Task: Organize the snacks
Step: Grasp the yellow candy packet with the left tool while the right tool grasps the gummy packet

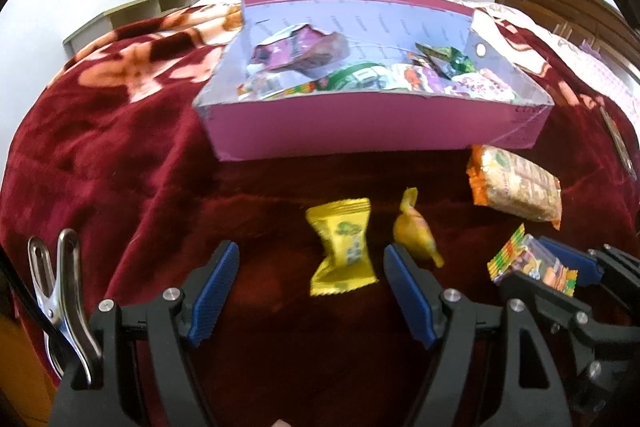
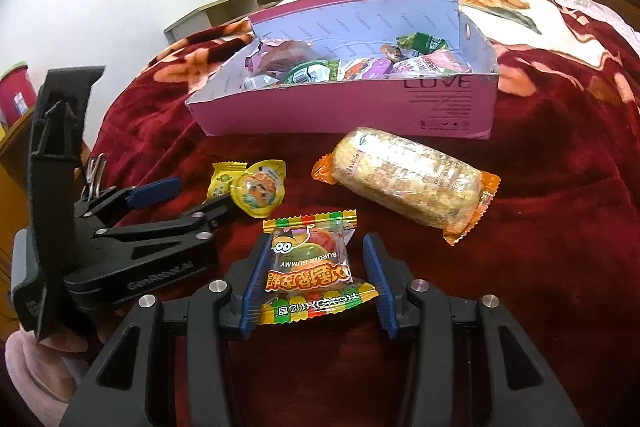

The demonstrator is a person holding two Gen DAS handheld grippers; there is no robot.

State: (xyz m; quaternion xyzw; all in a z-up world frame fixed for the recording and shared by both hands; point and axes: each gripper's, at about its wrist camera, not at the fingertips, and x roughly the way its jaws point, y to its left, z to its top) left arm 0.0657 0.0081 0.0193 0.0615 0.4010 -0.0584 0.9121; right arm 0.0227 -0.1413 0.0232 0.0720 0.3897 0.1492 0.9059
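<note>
Right wrist view: right gripper (image 2: 316, 283) pinching burger gummy pkt (image 2: 310, 273) btwn its pads on blanket, pick-up step; next prob. lift w/o slipping, carry fwd to pink box (image 2: 352, 107) ahead.

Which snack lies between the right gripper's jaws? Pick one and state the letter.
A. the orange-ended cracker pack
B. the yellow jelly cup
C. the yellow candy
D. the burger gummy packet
D: in the right wrist view the burger gummy packet sits between the jaws of the right gripper, while the other three lie further off on the red blanket.
</note>
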